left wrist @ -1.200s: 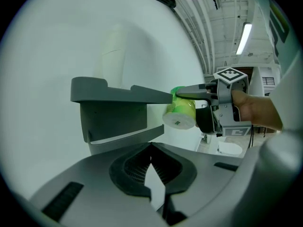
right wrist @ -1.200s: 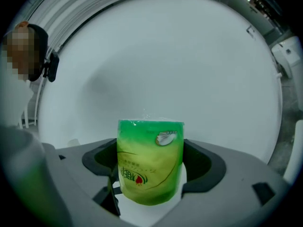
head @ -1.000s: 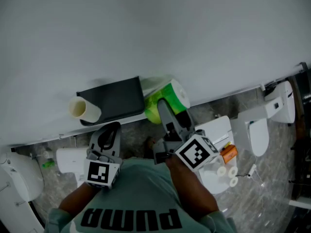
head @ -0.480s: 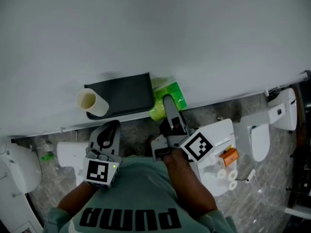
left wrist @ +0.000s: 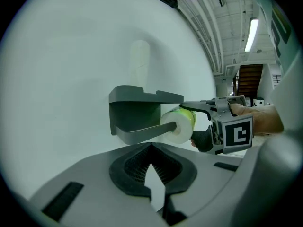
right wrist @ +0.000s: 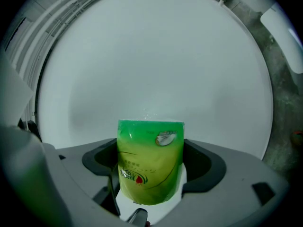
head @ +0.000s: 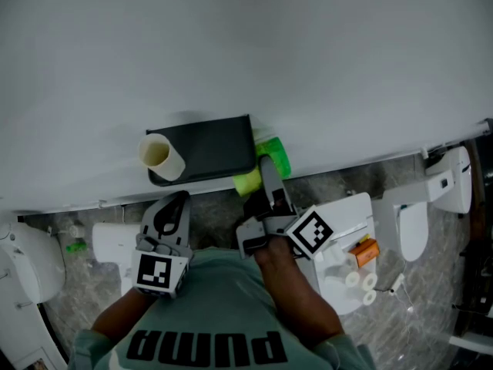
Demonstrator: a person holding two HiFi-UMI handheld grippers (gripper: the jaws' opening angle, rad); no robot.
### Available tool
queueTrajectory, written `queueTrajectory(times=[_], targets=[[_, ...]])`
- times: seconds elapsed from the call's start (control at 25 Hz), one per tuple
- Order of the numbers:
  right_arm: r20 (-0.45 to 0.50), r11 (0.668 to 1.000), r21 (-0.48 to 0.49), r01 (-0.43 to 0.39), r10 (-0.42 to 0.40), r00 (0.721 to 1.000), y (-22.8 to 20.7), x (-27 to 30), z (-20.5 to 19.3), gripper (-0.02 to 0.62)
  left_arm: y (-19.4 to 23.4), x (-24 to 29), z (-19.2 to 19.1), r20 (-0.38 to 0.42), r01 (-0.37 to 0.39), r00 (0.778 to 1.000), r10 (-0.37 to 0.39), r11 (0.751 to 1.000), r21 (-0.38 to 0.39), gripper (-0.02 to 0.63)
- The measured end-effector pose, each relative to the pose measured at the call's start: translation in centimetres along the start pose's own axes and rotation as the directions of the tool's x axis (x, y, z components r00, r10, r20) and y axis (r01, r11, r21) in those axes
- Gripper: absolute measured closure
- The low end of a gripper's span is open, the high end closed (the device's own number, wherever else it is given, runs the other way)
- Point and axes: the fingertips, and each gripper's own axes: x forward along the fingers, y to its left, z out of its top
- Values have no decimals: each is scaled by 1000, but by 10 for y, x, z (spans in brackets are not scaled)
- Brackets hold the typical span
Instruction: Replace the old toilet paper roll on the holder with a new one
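Note:
A dark grey wall holder carries a pale cardboard tube standing on its top at the left end. My right gripper is shut on a new roll in green wrapping, pressed against the holder's right end. In the left gripper view the roll sits at the tip of the holder's bar, with the right gripper behind it. The roll fills the right gripper view between the jaws. My left gripper hangs below the holder, shut and empty.
The white wall fills the upper half of the head view. On the stone floor stand a white toilet at the right, a white fixture with an orange object and small white rolls, and more white fixtures at the left.
My right gripper has carried the green roll leftward to the holder's end, so less of it shows beside the holder. The left gripper has hardly moved.

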Motion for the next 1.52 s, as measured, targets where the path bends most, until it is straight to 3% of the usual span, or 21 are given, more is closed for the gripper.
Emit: queueTrajectory(times=[1.04,1.52], targets=[[27,993,108,-55,52,998,1,-16,-39,184,22,-26,-1,26,8,1000,-8,1000,-15,603],[-45,987,124,-99,105,993,4,-8,-68,186,32,-34,-4,36,13,999,-12,1000,-23,603]])
